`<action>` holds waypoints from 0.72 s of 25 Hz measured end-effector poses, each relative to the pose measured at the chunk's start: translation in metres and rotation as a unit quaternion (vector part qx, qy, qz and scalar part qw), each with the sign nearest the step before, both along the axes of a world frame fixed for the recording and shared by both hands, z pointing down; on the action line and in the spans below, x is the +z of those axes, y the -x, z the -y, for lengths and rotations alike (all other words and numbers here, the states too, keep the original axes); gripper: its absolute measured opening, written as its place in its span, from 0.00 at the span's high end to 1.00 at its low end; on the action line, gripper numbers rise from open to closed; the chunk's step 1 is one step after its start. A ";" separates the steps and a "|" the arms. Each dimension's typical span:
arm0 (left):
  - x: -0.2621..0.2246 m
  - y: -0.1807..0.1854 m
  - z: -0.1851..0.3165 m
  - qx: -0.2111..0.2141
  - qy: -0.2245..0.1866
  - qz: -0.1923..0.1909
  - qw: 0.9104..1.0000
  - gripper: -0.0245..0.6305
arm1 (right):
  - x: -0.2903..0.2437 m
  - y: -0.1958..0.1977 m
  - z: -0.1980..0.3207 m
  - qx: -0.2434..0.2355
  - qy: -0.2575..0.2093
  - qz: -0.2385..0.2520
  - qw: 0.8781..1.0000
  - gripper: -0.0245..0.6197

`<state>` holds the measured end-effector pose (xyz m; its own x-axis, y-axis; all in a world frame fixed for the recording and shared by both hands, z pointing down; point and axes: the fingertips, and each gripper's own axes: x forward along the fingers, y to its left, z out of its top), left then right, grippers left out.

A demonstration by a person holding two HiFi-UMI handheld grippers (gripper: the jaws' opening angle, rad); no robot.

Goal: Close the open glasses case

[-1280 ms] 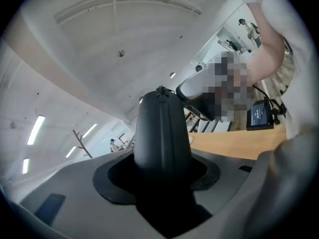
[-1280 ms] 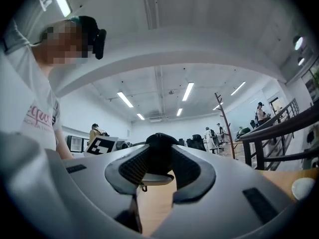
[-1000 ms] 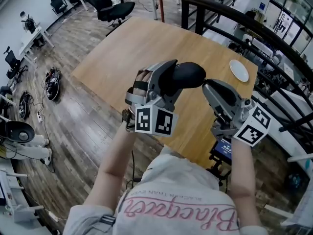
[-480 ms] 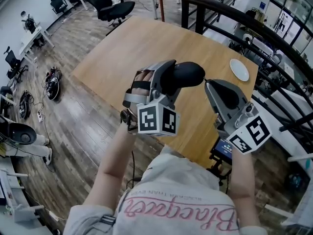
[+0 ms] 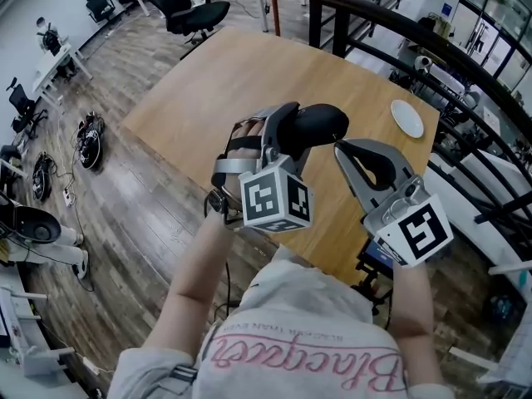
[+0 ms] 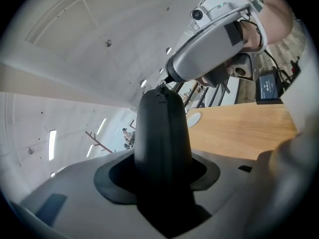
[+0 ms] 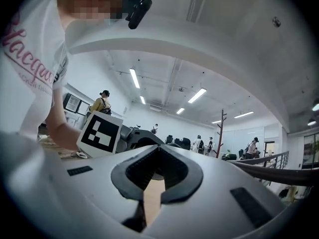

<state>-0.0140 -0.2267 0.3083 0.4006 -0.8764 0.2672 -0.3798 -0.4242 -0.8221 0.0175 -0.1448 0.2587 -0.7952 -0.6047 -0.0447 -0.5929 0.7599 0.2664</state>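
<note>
The left hand-held gripper (image 5: pixel 289 135) is clamped on one end of the black glasses case (image 5: pixel 322 123) and carries it in the air at the centre of the head view, above the near edge of the wooden table (image 5: pixel 216 81). That grip seems meant to steady the case so the other tool can push on it. The right hand-held gripper (image 5: pixel 341 150), just right of centre, has its jaws pressed together with nothing between them, making a blunt point aimed at the case's free end. In the left gripper view its tip meets the top of the case, though I cannot tell whether it truly touches. The case is a smooth, matte, rounded shell, oval from above and standing narrow between the left jaws. No gap between lid and base shows, so I judge it shut or very nearly so.
</note>
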 end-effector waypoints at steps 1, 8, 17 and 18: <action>0.001 0.000 0.000 -0.001 0.004 0.000 1.000 0.58 | 0.001 0.000 0.000 -0.003 0.005 0.000 1.000 0.93; 0.017 -0.002 0.001 0.010 0.048 -0.053 0.997 0.57 | -0.002 -0.003 0.009 0.036 -0.003 0.009 0.999 0.93; 0.024 -0.008 -0.004 0.063 0.194 -0.307 0.930 0.57 | -0.001 -0.033 0.031 0.116 0.010 0.030 0.993 0.93; 0.023 -0.010 -0.005 0.068 0.202 -0.332 0.919 0.57 | 0.001 -0.036 0.035 0.126 0.015 0.030 0.991 0.93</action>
